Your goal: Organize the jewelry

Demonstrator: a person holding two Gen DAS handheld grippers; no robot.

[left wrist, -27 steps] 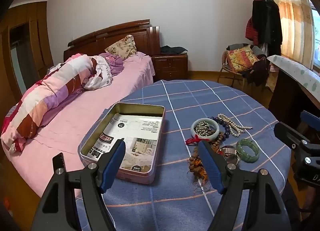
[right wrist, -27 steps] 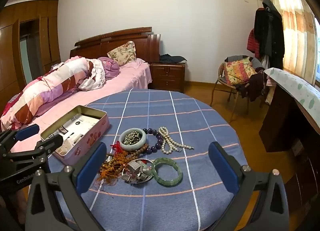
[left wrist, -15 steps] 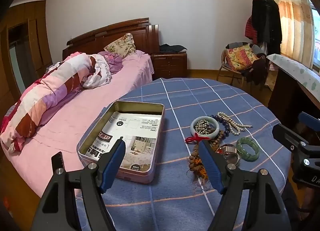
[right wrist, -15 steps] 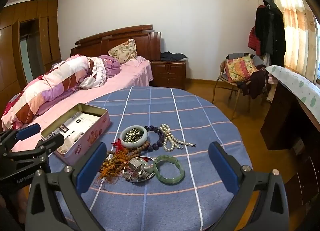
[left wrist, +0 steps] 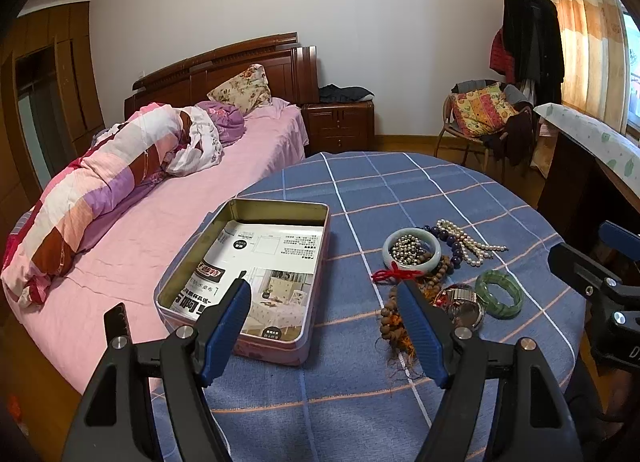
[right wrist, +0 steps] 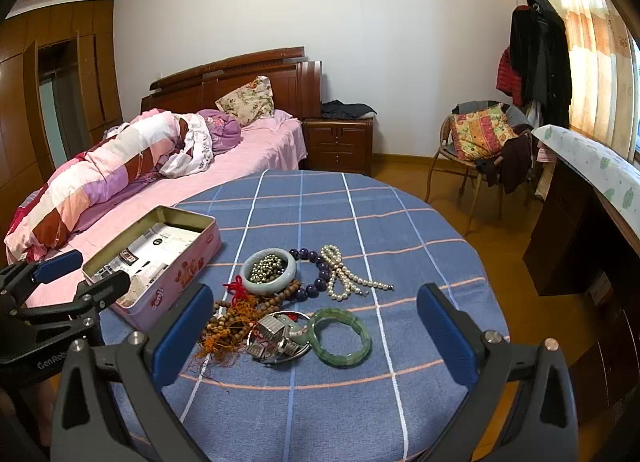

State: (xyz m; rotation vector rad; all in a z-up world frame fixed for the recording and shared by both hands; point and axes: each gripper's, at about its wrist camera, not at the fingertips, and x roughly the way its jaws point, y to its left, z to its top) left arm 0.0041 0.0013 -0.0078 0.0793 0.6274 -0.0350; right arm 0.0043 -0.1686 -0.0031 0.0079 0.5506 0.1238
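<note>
on the surface, jewelry sits beside the tin; both sets of jaws spread, empty. start with the green bangle, lying apart, pinching its rim squarely.

tablecloth blue checked | tin pink | bangle green | claw pads blue

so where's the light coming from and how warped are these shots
Both wrist views: daylight glows through the curtain at right. Straight lines bow, like the round table grid in the left view; corners are vignetted black. In the right view, the jade bangle looks sharp, unblurred.
</note>
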